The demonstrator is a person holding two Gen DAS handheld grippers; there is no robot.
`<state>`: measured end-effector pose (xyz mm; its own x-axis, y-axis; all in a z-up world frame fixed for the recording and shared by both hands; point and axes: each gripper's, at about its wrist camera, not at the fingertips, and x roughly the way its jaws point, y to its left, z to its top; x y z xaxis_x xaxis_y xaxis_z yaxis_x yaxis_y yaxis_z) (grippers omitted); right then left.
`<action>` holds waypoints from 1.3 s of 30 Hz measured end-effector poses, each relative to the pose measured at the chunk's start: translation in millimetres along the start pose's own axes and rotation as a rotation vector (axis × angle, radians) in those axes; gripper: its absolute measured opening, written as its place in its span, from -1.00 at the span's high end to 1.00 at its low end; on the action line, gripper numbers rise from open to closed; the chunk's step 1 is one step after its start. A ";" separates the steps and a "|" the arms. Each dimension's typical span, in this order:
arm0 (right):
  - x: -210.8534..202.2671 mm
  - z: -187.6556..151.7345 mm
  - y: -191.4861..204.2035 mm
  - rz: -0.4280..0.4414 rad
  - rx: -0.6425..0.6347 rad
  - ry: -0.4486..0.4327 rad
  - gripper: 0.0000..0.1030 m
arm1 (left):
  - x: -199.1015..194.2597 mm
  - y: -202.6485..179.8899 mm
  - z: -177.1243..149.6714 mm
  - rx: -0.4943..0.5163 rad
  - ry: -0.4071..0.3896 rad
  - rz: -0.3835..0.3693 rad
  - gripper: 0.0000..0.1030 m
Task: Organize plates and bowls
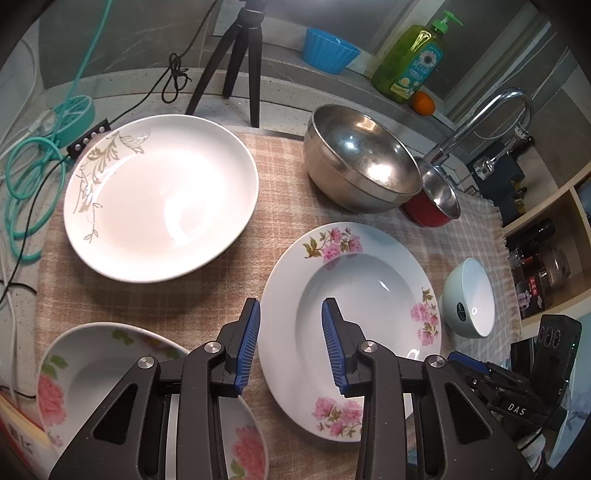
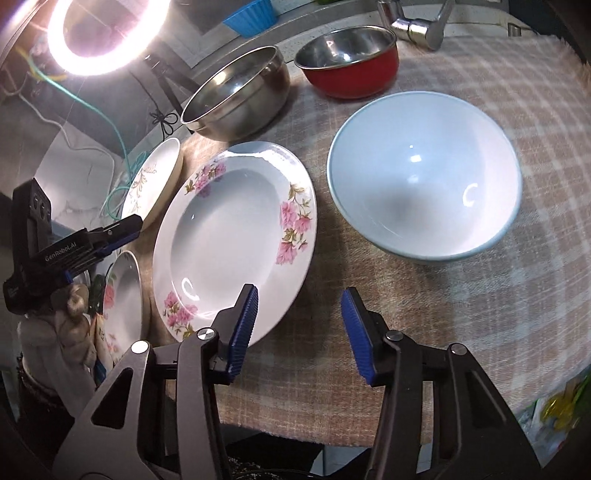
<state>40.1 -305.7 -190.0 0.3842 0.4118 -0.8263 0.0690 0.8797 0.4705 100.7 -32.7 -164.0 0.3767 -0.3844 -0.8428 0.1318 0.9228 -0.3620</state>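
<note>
On the checked cloth (image 1: pixel 258 229) lie a large white plate with a gold leaf print (image 1: pixel 159 195), a deep plate with pink flowers (image 1: pixel 351 325) and a smaller flowered plate (image 1: pixel 110 373) at the near left. A steel bowl (image 1: pixel 362 158), a red bowl (image 1: pixel 436 199) and a pale blue bowl (image 1: pixel 472 299) stand to the right. My left gripper (image 1: pixel 290 343) is open and empty, above the left rim of the deep flowered plate. My right gripper (image 2: pixel 299 328) is open and empty, in front of the deep flowered plate (image 2: pixel 236 236) and the pale blue bowl (image 2: pixel 424 181).
A tripod (image 1: pixel 243 55), cables (image 1: pixel 33 166) and a ring light (image 2: pixel 99 33) stand at the back left. A blue tub (image 1: pixel 328 50), a green soap bottle (image 1: pixel 413 62), an orange (image 1: pixel 423 103) and a tap (image 1: pixel 487 114) line the back. Shelves (image 1: pixel 546 258) are at the right.
</note>
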 end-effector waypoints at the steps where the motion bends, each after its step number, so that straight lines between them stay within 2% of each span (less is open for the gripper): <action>1: 1.5 0.4 0.1 0.002 0.001 0.003 0.08 | 1.5 -0.1 0.8 0.005 0.005 0.000 0.45; 14: 14.0 6.2 -5.9 0.018 0.032 0.021 0.29 | 23.2 5.8 12.7 -0.009 0.054 0.000 0.46; 16: 16.3 7.1 -5.5 0.020 0.032 0.027 0.38 | 25.6 6.1 13.8 -0.014 0.062 -0.004 0.46; 27: 24.3 9.9 -0.3 0.027 0.022 0.047 0.55 | 37.3 12.6 16.2 -0.034 0.098 -0.022 0.54; 39: 26.3 10.2 1.3 0.013 0.004 0.045 0.55 | 39.8 7.9 15.1 -0.009 0.115 -0.010 0.54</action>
<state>59.7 -296.1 -207.9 0.3430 0.4338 -0.8332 0.0681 0.8731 0.4827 130.6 -40.3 -194.4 0.2678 -0.3942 -0.8792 0.1263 0.9190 -0.3735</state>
